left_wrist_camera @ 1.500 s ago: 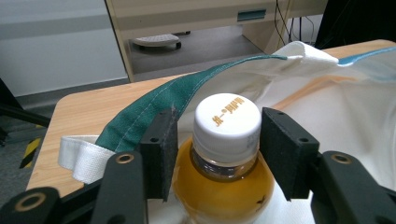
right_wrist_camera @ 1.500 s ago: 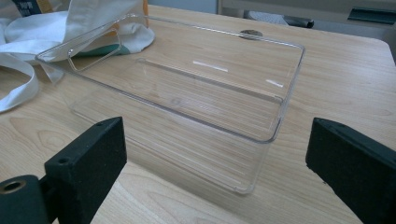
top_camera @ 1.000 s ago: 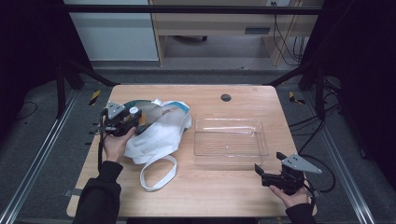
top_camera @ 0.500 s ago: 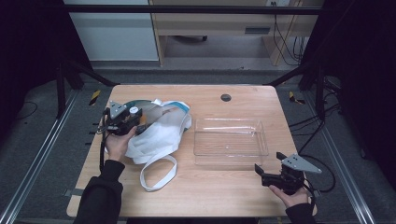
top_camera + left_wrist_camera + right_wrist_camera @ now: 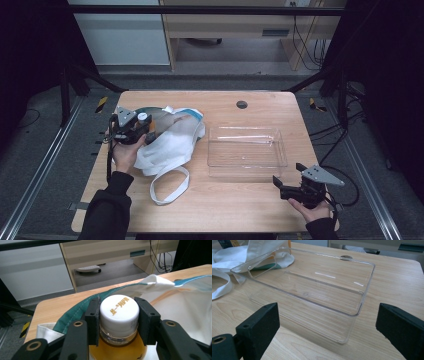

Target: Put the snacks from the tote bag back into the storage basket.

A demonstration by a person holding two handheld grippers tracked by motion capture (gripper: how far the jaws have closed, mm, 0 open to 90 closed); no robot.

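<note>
While the left gripper's fingers clamp a bottle's white cap above the cloth bag, the right gripper's fingers stand wide apart before a clear tray on the bench

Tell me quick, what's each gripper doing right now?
Left gripper: shut on the bottle, jaws at its white cap, having just closed.
Right gripper: open, holding nothing, facing the tray.

bottle body cut off below, bag hiding its contents
</note>
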